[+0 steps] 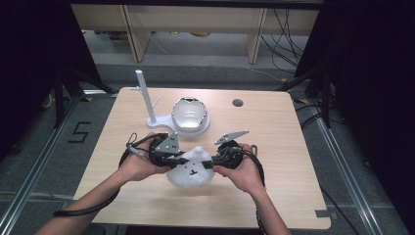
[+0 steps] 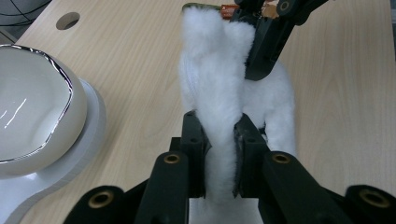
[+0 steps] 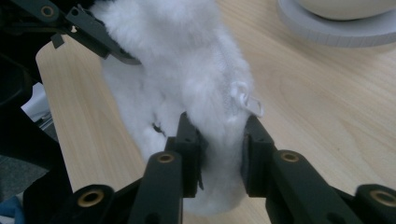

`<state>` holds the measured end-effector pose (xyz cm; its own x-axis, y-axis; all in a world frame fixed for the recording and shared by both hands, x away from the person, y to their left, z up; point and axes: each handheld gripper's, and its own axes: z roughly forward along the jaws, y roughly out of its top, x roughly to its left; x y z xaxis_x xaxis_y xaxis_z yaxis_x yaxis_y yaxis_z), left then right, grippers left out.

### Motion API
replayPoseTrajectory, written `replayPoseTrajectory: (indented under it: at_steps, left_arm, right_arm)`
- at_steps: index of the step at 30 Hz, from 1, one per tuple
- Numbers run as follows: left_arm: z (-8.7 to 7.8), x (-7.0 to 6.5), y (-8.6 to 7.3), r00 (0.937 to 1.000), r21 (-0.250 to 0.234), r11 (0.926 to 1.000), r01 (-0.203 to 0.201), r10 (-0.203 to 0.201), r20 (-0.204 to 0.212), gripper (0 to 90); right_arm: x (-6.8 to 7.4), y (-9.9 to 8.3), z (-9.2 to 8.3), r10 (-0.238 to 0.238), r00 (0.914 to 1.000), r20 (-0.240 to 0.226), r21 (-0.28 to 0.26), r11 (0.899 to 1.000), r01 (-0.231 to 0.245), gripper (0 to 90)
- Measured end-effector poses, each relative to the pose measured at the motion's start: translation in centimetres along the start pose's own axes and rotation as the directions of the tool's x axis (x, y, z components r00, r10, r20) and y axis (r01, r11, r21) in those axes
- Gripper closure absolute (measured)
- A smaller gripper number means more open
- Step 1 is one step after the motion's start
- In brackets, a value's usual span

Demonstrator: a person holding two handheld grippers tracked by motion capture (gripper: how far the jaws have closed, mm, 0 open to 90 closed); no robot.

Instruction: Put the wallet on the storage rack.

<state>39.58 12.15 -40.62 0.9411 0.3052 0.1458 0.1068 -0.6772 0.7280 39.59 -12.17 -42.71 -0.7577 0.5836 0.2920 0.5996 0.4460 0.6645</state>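
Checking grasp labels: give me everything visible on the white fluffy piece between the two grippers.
The white fluffy piece looks like soft plush or fleece, with a small dark mark on its front and a clear zipper-like tab on one side. It is held near the table's front middle. The left gripper pinches one fold and the right gripper another, both shut on it.

1. Glossy silver-white dome (image 1: 189, 113) on a white base (image 1: 166, 123), near the tabletop's (image 1: 274, 186) far edge.
2. White upright post (image 1: 145, 95) rising from that base's left end.
3. Round hole (image 1: 238, 103) toward the far right corner.
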Motion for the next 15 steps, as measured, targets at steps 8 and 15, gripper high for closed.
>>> replayPoseTrajectory:
  at_steps: [8, 15]
  left_arm:
    - [-1.3, 0.7, -1.6, 0.987, -0.088, 0.9898, 0.112, -0.121, -0.106, 40.4]
    - [-3.8, 0.2, -4.8, 0.9566, -0.154, 0.9687, 0.195, -0.222, -0.188, 35.5]
  right_arm:
    - [-0.2, 0.0, -0.4, -0.012, 0.9955, 0.094, -0.055, 0.998, 0.017, 77.3]
    - [-1.2, 0.6, -1.3, 0.032, 0.9919, 0.123, -0.114, 0.993, -0.018, 77.3]
